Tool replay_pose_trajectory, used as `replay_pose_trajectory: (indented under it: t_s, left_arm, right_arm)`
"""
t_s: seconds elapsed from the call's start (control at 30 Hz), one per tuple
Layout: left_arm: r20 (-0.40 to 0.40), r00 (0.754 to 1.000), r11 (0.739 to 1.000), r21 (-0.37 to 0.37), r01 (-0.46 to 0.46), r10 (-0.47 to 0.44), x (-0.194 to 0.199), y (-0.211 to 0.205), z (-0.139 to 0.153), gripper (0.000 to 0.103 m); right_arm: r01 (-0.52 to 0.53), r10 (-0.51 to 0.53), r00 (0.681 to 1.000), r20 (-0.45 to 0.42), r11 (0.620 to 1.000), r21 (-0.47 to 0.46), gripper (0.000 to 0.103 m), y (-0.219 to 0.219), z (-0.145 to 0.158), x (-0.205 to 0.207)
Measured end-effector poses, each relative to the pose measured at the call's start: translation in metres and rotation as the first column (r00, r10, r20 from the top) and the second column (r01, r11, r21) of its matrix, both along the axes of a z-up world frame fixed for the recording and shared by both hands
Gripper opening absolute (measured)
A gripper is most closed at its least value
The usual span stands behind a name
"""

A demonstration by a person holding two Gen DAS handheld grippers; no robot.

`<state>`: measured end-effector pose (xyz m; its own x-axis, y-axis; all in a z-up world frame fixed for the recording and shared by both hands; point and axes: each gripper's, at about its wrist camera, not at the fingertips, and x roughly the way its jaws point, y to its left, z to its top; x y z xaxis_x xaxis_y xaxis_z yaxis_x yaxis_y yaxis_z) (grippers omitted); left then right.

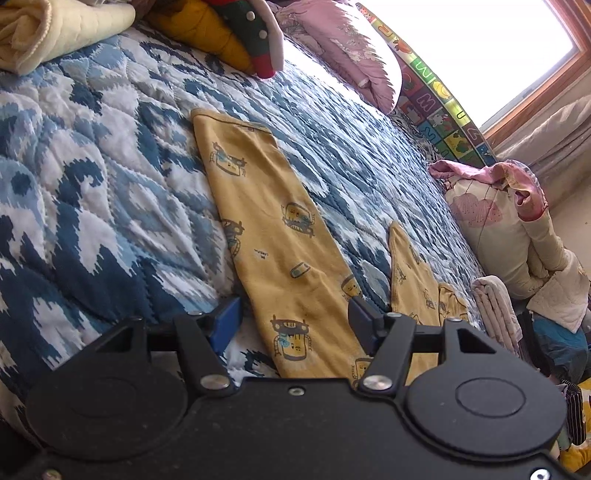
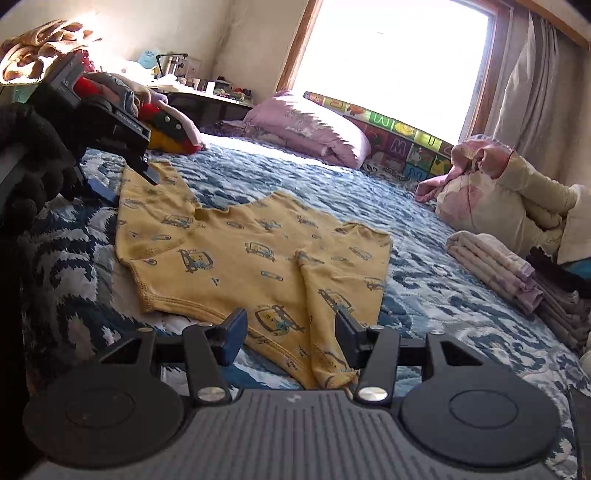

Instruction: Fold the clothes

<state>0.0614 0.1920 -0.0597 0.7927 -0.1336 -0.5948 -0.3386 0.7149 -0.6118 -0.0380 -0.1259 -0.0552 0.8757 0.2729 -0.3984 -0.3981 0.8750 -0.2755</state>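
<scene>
A yellow child's garment with robot prints (image 2: 236, 243) lies spread flat on the blue-and-white quilted bedspread (image 2: 443, 306). In the left wrist view one yellow sleeve or leg (image 1: 266, 229) stretches away from me, with another yellow part (image 1: 413, 280) to the right. My left gripper (image 1: 293, 317) is open, its jaws on either side of the near end of that yellow strip. It also shows in the right wrist view (image 2: 122, 181), over the garment's far left corner. My right gripper (image 2: 290, 332) is open just above the garment's near hem, holding nothing.
A stack of folded cloths (image 2: 498, 269) lies at the right. A tied cream and pink bundle (image 2: 491, 195) sits behind it. A pink duvet (image 2: 306, 125) and an alphabet mat (image 2: 402, 136) lie under the window. Yellow and red soft items (image 1: 229, 33) and a cream blanket (image 1: 44, 33) lie at the far left.
</scene>
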Motion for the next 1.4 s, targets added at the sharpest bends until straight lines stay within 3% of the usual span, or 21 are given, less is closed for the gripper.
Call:
replay_pose_trajectory:
  t_s: [0.03, 0.07, 0.1, 0.13, 0.17, 0.2, 0.27, 0.37, 0.53, 0.7, 0.77, 0.93, 0.97, 1.0, 1.03, 1.13, 1.23, 1.33, 1.4]
  left_arm:
    - [-0.001, 1.000, 1.000, 0.002, 0.001, -0.001, 0.000, 0.000, 0.000, 0.062]
    - [-0.001, 1.000, 1.000, 0.006, 0.003, -0.003, 0.000, -0.001, 0.000, 0.062]
    - [-0.002, 1.000, 1.000, 0.008, 0.005, -0.005, 0.000, -0.001, 0.000, 0.062]
    - [-0.002, 1.000, 1.000, 0.006, 0.004, -0.004, 0.000, -0.001, 0.001, 0.062]
    - [-0.001, 1.000, 1.000, 0.000, 0.002, -0.002, -0.001, 0.000, 0.000, 0.062]
    - [0.000, 1.000, 1.000, -0.006, 0.000, 0.000, -0.001, 0.000, 0.000, 0.062]
    - [0.002, 1.000, 1.000, -0.021, -0.008, 0.008, -0.002, 0.002, -0.001, 0.062]
    - [0.003, 1.000, 0.999, -0.036, -0.020, 0.020, -0.001, 0.006, -0.001, 0.059]
    - [0.015, 0.997, 0.997, -0.041, -0.071, 0.072, 0.014, 0.025, -0.003, 0.036]
    - [0.037, 0.991, 0.991, -0.056, -0.123, 0.125, 0.031, 0.050, -0.010, 0.029]
    - [0.047, 0.989, 0.989, -0.060, -0.136, 0.139, 0.038, 0.056, -0.011, 0.020]
    - [0.082, 0.986, 0.988, -0.044, -0.145, 0.148, 0.059, 0.063, -0.007, 0.017]
    - [0.091, 0.987, 0.991, -0.027, -0.134, 0.136, 0.062, 0.061, -0.004, 0.013]
    - [0.105, 0.987, 0.993, -0.016, -0.118, 0.119, 0.064, 0.056, 0.000, 0.001]
    - [0.125, 0.988, 0.996, -0.004, -0.094, 0.094, 0.065, 0.049, 0.005, 0.001]
    - [0.211, 0.977, 0.998, 0.055, 0.017, -0.028, 0.063, 0.015, 0.031, 0.001]
    - [0.246, 0.957, 0.975, 0.198, 0.103, -0.151, 0.065, -0.033, 0.058, 0.000]
    - [0.260, 0.933, 0.939, 0.300, 0.169, -0.251, 0.068, -0.085, 0.076, 0.000]
    - [0.253, 0.917, 0.914, 0.345, 0.213, -0.309, 0.072, -0.116, 0.081, 0.000]
  right_arm:
    - [0.001, -0.001, 0.999, -0.033, 1.000, -0.004, 0.062, 0.000, -0.002, 0.003]
    - [-0.002, 0.002, 0.992, -0.126, 1.000, -0.005, 0.064, 0.000, -0.009, 0.011]
    - [-0.003, 0.005, 0.981, -0.193, 1.000, 0.012, 0.060, -0.002, -0.015, 0.018]
    - [0.001, 0.006, 0.980, -0.197, 1.000, 0.031, 0.060, -0.004, -0.014, 0.018]
    - [-0.001, 0.005, 0.982, -0.188, 1.000, 0.023, 0.058, -0.003, -0.010, 0.016]
    - [-0.006, 0.007, 0.988, -0.157, 1.000, 0.006, 0.049, 0.001, -0.005, 0.012]
    - [-0.028, 0.027, 0.998, -0.063, 1.000, -0.009, 0.049, 0.007, 0.004, -0.002]
    - [-0.083, 0.083, 0.997, -0.010, 0.996, -0.042, 0.048, 0.021, 0.006, -0.013]
    - [-0.167, 0.169, 0.986, 0.017, 0.983, -0.081, 0.048, 0.046, 0.005, -0.017]
    - [-0.222, 0.222, 0.975, -0.005, 0.972, -0.080, 0.048, 0.060, -0.001, -0.019]
    - [-0.223, 0.222, 0.975, -0.015, 0.974, -0.043, 0.048, 0.058, 0.000, -0.015]
    - [-0.148, 0.159, 0.985, -0.074, 0.980, 0.130, 0.049, 0.037, 0.008, 0.008]
    - [-0.123, 0.139, 0.986, -0.090, 0.978, 0.167, 0.049, 0.030, 0.010, 0.014]
    - [-0.104, 0.126, 0.987, -0.102, 0.975, 0.196, 0.049, 0.025, 0.011, 0.019]
    - [-0.088, 0.119, 0.986, -0.118, 0.967, 0.238, 0.049, 0.018, 0.013, 0.024]
    - [-0.025, 0.111, 0.976, -0.189, 0.913, 0.407, 0.049, -0.009, 0.018, 0.045]
    - [0.029, 0.138, 0.957, -0.255, 0.829, 0.558, 0.050, -0.036, 0.020, 0.067]
    - [0.096, 0.171, 0.937, -0.304, 0.712, 0.695, 0.052, -0.067, 0.020, 0.087]
    - [0.154, 0.173, 0.930, -0.323, 0.614, 0.774, 0.054, -0.092, 0.020, 0.096]
